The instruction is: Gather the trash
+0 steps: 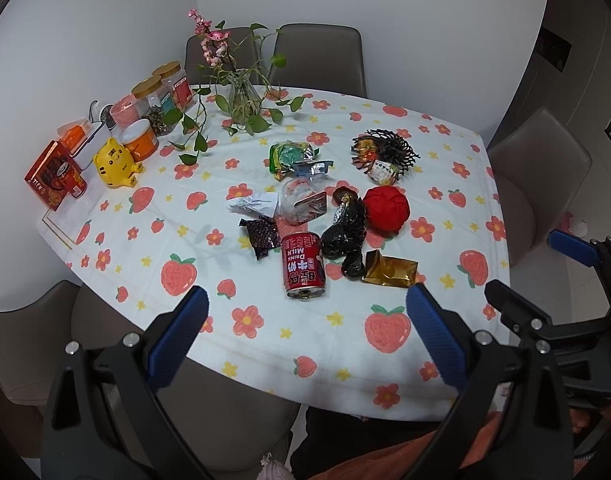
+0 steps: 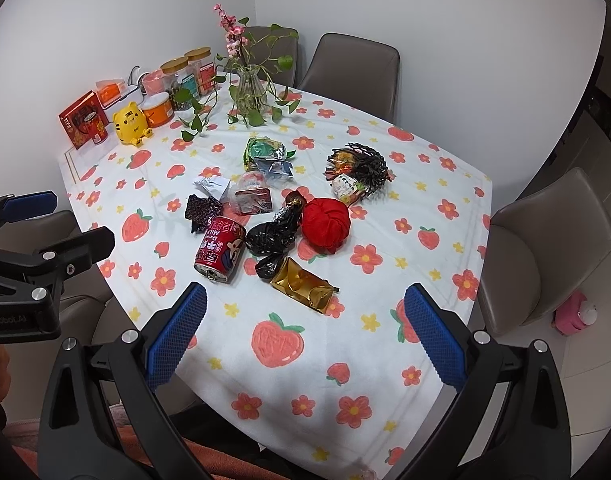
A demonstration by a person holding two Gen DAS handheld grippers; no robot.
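Note:
Trash lies in a loose pile mid-table: a red milk can on its side, a gold wrapper, a crumpled black bag, a red ball-shaped wad, a dark patterned wrapper, white paper and a green packet. My left gripper hovers open over the near table edge, below the can. My right gripper is open too, nothing between its fingers, short of the gold wrapper.
A floral tablecloth covers the table. Along the far left stand jars, a yellow tiger figure, a red box and a vase with vines. A black mesh basket sits far right. Chairs surround the table.

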